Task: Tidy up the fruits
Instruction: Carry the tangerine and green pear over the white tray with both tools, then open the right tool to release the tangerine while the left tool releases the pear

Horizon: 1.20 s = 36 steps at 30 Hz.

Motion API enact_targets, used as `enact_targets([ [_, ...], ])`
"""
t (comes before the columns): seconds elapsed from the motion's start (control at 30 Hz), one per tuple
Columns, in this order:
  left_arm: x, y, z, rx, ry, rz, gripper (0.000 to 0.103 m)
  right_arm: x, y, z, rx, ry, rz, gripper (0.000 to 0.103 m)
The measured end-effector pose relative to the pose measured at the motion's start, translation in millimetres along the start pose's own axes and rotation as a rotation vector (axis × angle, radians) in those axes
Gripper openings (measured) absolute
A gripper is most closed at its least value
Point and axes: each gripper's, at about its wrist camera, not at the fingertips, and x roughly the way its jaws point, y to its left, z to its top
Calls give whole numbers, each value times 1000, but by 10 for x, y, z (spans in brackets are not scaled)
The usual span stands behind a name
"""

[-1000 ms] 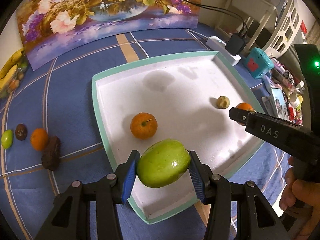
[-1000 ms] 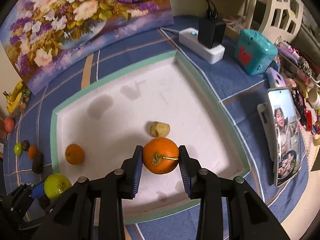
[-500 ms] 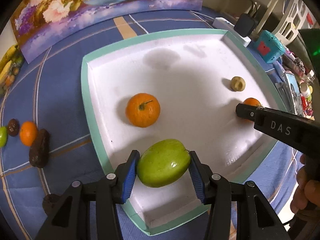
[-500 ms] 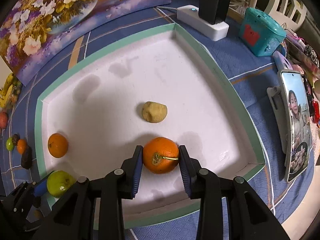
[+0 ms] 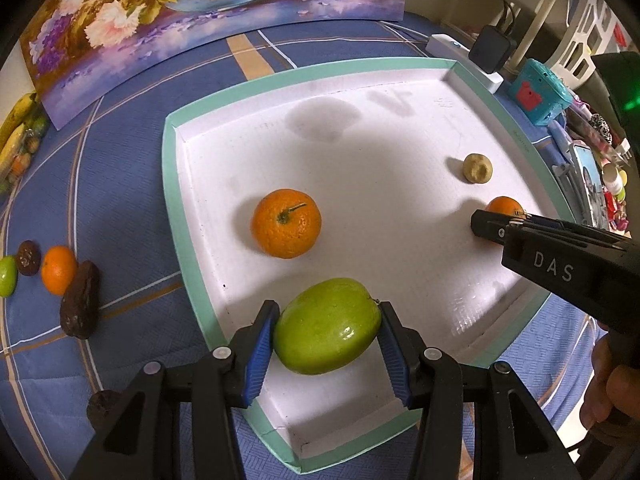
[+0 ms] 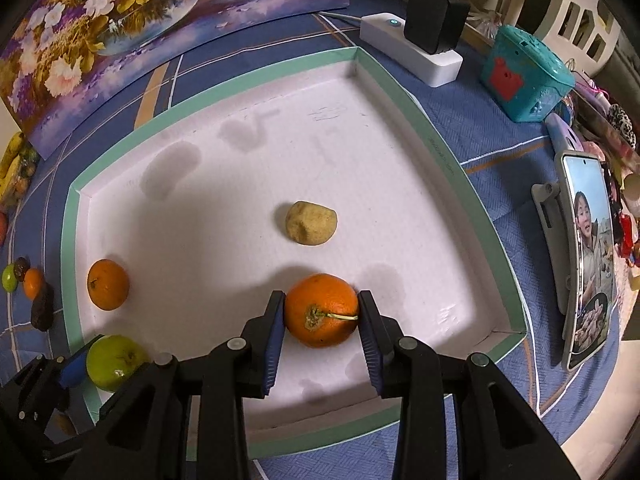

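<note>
Gripping a green apple between its blue pads, the left tool has its jaws partway apart and pressed to both sides of the fruit, low over the near-left corner of the white tray with the mint-green rim. And over on the other side, the right tool is doing the same job on an orange, narrower gap, pads tight on either flank, stem end facing the camera, down near the tray's front edge. From the left wrist view you can see the right tool's black finger marked DAS reaching in from the right, with a person's hand wrapped behind it. Inside the tray, a loose orange sits left of centre, well apart from a small tan, lumpy fruit resting just beyond the held orange. Off the tray, out on the blue checked cloth of the bench, there's a little row to the left: a small green fruit, a dark round one, a small orange and a dark brown oblong piece, all close together. Bananas lie at the far-left edge beside a floral painting. To the right, a white power strip, a teal box and a phone propped on its stand.
</note>
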Motion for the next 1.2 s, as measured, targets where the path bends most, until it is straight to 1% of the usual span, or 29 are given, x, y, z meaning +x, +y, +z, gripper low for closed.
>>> enact_targets([
  [0.17,33,-17,46,4,3,9,55,6,38,-5,-7,-2,-5,39],
  [0.2,31,-12,47,1,3,8,55,7,44,-5,-8,-3,-5,41],
  [0.23,27,-6,45,0,3,8,56,7,41,-8,-8,-3,-6,48],
  [0.27,22,-2,45,0,2,7,57,13,44,-7,-8,-1,-8,53],
  [0.4,-28,-14,51,7,-11,4,61,31,23,18,-5,-4,-5,54],
  [0.47,-54,-21,50,12,-17,4,63,17,13,26,-1,-11,-5,60],
  [0.53,-85,-20,50,15,-25,6,65,-8,5,27,3,-21,-4,62],
  [0.93,-267,10,94,11,-86,56,91,-226,-153,79,39,-95,-7,63],
  [1.0,-294,22,96,5,-96,63,99,-264,-163,79,41,-104,-7,63],
  [1.1,-320,32,110,-5,-113,71,103,-305,-166,85,43,-116,-9,63],
  [1.13,-333,49,111,-13,-118,76,103,-318,-171,84,45,-118,-9,67],
  [1.17,-346,72,103,-19,-121,79,103,-324,-179,84,47,-119,-9,82],
  [1.2,-352,98,101,-29,-124,86,103,-330,-190,83,49,-122,-9,87],
])
